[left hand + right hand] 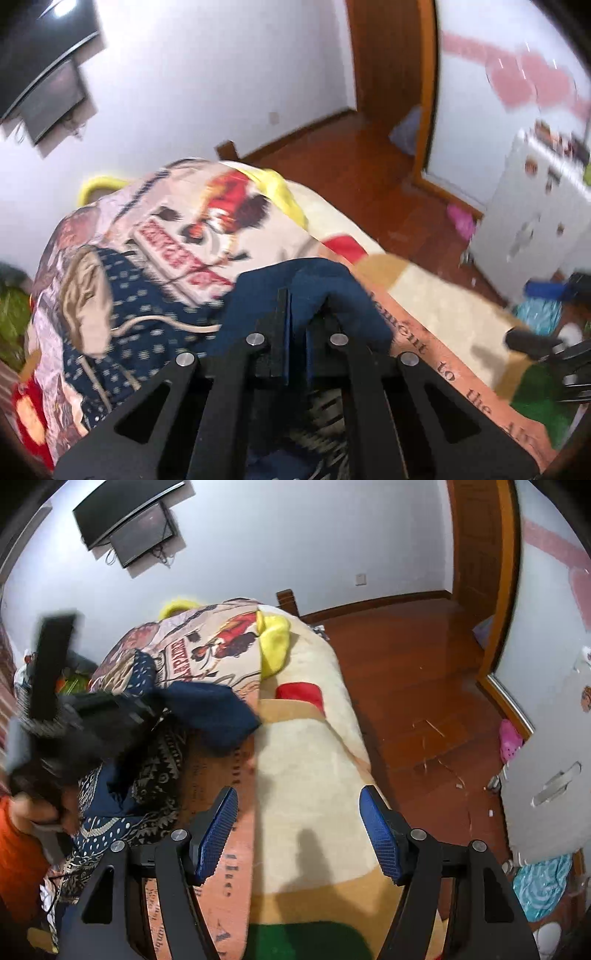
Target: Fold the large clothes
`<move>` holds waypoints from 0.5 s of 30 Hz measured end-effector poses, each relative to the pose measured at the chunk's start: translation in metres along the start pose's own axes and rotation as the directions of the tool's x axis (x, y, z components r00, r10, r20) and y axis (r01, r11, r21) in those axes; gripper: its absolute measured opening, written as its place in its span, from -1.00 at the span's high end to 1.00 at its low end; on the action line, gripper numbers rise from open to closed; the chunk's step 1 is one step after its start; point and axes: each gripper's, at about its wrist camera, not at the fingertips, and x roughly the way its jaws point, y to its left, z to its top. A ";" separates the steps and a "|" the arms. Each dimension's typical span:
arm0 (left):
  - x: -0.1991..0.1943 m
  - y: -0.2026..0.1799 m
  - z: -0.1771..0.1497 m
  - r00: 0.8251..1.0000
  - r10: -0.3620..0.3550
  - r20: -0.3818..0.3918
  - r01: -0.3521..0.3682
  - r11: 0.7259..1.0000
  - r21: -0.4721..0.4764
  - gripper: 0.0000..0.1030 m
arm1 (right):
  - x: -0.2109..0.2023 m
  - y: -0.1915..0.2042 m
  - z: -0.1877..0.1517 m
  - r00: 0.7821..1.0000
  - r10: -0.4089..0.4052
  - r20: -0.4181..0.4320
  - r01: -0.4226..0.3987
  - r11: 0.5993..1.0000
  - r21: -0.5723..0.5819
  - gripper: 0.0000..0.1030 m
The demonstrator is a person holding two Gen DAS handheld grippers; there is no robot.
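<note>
A plain navy garment [343, 291] lies bunched on the bed, and my left gripper [295, 332] is shut on a fold of it, the cloth pinched between the blue pads. In the right wrist view the same navy garment [214, 712] hangs from the blurred left gripper [110, 716]. A dotted and patterned navy cloth [147, 299] spreads to the left of it, with a drawstring across it. My right gripper [299, 830] stands open above the cream blanket [310, 768] with nothing between its blue pads [218, 830].
The bed carries a printed cover [207, 221] and a yellow pillow [273, 642]. To the right lie a wooden floor [406, 686], a white cabinet [546, 775], a pink item [509, 738] and a teal cloth [543, 882]. A person's orange sleeve [18, 845] shows at the left.
</note>
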 end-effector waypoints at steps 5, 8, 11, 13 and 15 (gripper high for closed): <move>-0.038 0.068 -0.016 0.999 0.027 0.030 -0.022 0.990 -0.137 0.88 | 0.003 0.026 0.005 0.999 0.037 -0.001 -0.037 0.998 -0.048 -0.29; -0.049 0.106 -0.038 0.998 0.058 0.013 -0.054 0.980 -0.193 0.88 | 0.006 0.042 0.007 0.998 0.055 -0.006 -0.056 0.996 -0.076 -0.29; -0.050 0.142 -0.072 0.997 0.061 -0.041 -0.069 0.964 -0.257 0.88 | 0.010 0.061 0.009 0.998 0.068 -0.016 -0.070 0.992 -0.109 -0.29; -0.044 0.160 -0.095 0.994 0.065 -0.086 -0.087 0.955 -0.283 0.88 | 0.014 0.074 0.011 0.997 0.069 -0.025 -0.072 0.989 -0.132 -0.29; -0.035 0.175 -0.123 0.988 0.071 -0.139 -0.110 0.947 -0.302 0.88 | 0.019 0.087 0.011 0.997 0.075 -0.035 -0.079 0.985 -0.155 -0.29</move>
